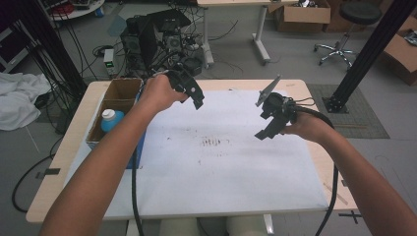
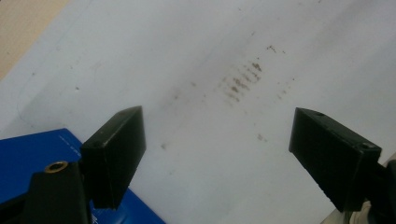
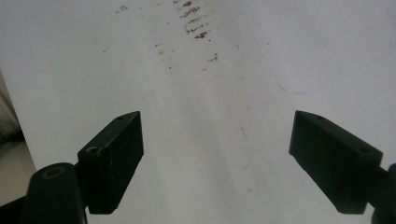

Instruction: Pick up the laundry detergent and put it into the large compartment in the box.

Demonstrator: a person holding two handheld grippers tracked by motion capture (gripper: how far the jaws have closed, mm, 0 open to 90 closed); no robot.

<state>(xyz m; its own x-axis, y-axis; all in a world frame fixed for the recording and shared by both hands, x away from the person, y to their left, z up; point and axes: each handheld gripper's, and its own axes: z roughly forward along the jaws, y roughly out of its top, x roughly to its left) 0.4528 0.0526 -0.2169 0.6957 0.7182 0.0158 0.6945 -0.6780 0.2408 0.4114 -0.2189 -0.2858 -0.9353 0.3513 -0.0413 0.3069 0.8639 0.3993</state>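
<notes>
**Lab bench, both grippers up, nothing held**

Cluttered lab floor behind the table (image 1: 295, 86): cables, a PC tower, cardboard cartons, a stool; the far corners are too dark to sort out.

Left to right:

- White cloth (image 1: 17, 98) lies on the floor, cut off by the frame edge.
- Box (image 1: 118, 91) is open-topped cardboard at the table's left edge. Its blue outer side shows in the left gripper view (image 2: 28, 149), where the pale print on it is too blurred to read.
- Bottle (image 1: 111, 119) is blue with a white cap and stands inside the box. Only cap and shoulder are visible, and no label is legible.
- Left gripper (image 1: 195, 96) is in the air just right of the box, over the sheet (image 1: 221, 187). Its own view shows the jaws wide apart with nothing between them.
- Smudges (image 1: 214, 143) are brownish streaks at mid-sheet, unreadable as writing. They also appear in both gripper views (image 2: 240, 81) (image 3: 196, 21).
- Right gripper (image 1: 269, 125) hovers above the sheet's right half, well apart from the left one, grey plate on top. Its jaws are spread wide and empty. A faint blue pen arc (image 3: 327, 74) is on the sheet beyond them.

Both forearms are cut off at the bottom edge.
</notes>
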